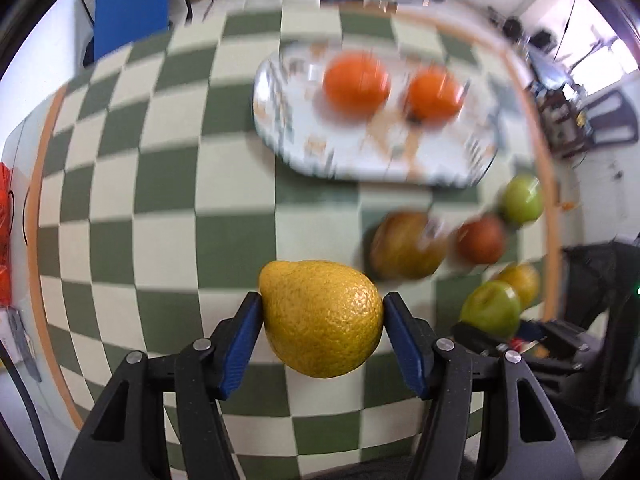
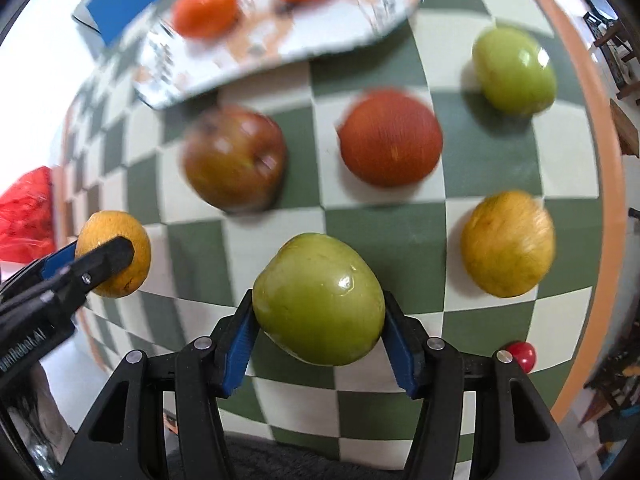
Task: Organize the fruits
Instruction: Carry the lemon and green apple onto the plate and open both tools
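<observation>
My left gripper is shut on a yellow lemon and holds it above the checked cloth; it also shows in the right wrist view. My right gripper is shut on a green apple, which shows in the left wrist view too. A patterned plate farther back holds two oranges. On the cloth lie a brownish apple, a red fruit, a second green apple and a yellow fruit.
The table has a green-and-white checked cloth with an orange border. A small red ball lies near the right edge. A red bag sits at the left. A blue box stands at the back.
</observation>
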`<state>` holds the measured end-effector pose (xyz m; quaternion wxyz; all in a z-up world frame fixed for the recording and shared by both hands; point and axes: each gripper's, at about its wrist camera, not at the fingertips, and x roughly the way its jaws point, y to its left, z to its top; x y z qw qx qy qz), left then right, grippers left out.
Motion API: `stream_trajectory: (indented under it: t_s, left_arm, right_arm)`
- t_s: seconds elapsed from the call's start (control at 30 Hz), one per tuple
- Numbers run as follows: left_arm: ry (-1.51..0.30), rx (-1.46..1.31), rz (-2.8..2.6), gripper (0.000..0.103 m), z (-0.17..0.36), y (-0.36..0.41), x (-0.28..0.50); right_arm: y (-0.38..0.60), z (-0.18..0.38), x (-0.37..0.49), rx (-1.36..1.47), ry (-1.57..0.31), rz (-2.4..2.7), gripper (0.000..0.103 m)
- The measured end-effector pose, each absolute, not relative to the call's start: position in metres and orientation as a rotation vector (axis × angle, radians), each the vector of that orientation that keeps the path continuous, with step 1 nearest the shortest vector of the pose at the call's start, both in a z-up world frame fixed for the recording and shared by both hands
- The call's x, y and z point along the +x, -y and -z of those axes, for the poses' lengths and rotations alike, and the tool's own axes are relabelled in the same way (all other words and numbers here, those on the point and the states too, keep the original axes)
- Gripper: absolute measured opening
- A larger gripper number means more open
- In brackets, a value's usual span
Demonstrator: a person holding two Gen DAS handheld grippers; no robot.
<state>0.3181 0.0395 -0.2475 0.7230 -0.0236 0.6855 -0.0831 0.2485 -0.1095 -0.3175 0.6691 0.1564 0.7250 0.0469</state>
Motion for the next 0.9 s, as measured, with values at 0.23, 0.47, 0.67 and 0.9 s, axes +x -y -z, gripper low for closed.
stream_trajectory:
  t_s: [0.23,0.47,0.67,0.9]
  left_arm:
    - [-1.433,-0.079,0.181,0.059,0.219,-0.036,0.413]
    - [-1.577,-0.045,0.133,0.059,0.279,-0.030,0.461]
    - [-1.627,-0.001,0.124,0.060,0.308,-0.018,0.468]
    - [-1.584,0.055,0.116,0.083,0.303,-0.010,0.468]
  right_arm:
    - [0.125,0.262,0.333,0.350,-1.497,-0.140,0.060]
    - [0.131,0.298,0.405,0.282,-1.530,-0.089,0.060]
    - [0.132,0.332,0.424,0.248,-1.580,-0.077,0.061]
    - [0.144,0.342,0.425,0.293,-1.603,-0.067,0.087]
